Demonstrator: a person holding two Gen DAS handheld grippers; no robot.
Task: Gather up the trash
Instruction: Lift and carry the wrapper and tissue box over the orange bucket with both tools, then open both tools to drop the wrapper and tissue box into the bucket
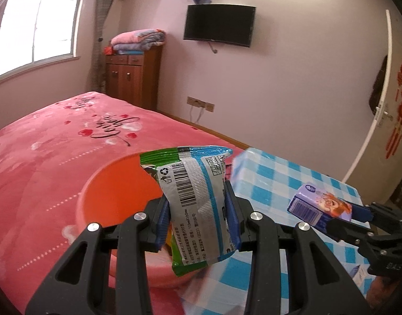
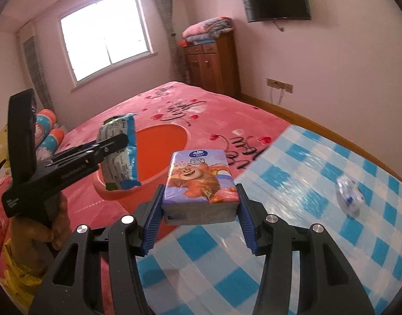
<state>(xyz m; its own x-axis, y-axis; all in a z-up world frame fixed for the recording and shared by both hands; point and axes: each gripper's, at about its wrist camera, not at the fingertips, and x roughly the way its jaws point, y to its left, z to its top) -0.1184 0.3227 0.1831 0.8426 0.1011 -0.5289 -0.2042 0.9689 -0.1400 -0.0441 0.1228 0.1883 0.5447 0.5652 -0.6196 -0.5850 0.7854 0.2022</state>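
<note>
Two tongs are loaded: the left tongs (image 1: 198, 218) pinch a green and silver snack wrapper (image 1: 193, 199) upright, hanging over the near rim of the orange basin (image 1: 114, 183); the right tongs (image 2: 199, 210) clamp a purple tissue pack (image 2: 201, 183) flat, just beside the basin's rim. Open air lies above the basin. It sits on the pink bed (image 1: 43, 144), against the blue checked cloth (image 2: 306, 223), where a crumpled white scrap (image 2: 349, 194) lies well apart
</note>
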